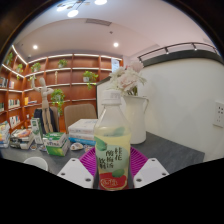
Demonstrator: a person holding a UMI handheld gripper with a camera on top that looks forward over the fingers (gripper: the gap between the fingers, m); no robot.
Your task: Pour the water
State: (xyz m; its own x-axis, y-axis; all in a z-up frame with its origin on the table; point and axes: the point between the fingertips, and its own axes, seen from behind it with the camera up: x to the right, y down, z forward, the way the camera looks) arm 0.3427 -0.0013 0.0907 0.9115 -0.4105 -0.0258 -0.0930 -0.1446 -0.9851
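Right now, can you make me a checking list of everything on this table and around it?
Surface: grey table, partly covered.
Job's things: bottle with pale yellow drink, white cap and green label, upright between the fingers; white pitcher beyond it holds flowers.
Clutter: boxes and packets left of the bottle; white bowl.
Grippers: gripper shut on the bottle, pads at both sides.
Cables: nothing seen.
Surroundings: wooden shelves with plants, white wall, wall socket.

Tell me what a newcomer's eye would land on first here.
First, the clear bottle with the white cap and green label, upright between the gripper fingers, whose pink pads press on it. Just beyond it stands a white pitcher on the grey table, with wooden shelves behind.
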